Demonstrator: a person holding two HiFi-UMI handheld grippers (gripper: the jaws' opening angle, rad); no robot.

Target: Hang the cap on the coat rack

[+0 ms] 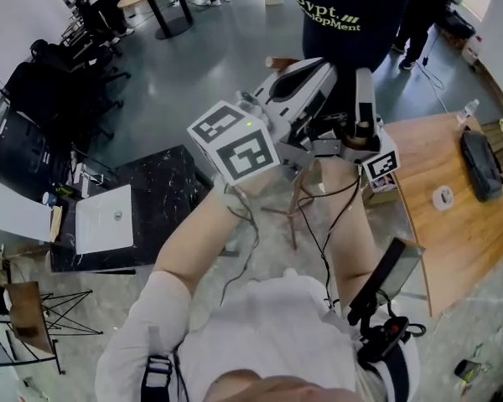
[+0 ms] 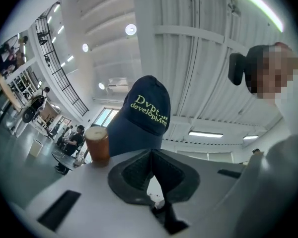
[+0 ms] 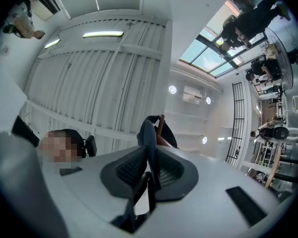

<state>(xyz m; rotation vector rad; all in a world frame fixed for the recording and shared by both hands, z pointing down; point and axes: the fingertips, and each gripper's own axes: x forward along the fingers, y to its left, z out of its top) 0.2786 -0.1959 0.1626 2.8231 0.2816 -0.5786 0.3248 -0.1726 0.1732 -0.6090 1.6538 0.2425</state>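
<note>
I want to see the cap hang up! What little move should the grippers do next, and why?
Probably shift the cap sideways until it sits above the wooden peg. In the left gripper view the peg's top stands beside the cap, not under it. The right gripper is clamped on the cap's edge, so it looks ready to carry it across.

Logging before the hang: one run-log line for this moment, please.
cap raised beside rack peg | right gripper: shut on cap | left gripper: shut, hold on cap unclear
</note>
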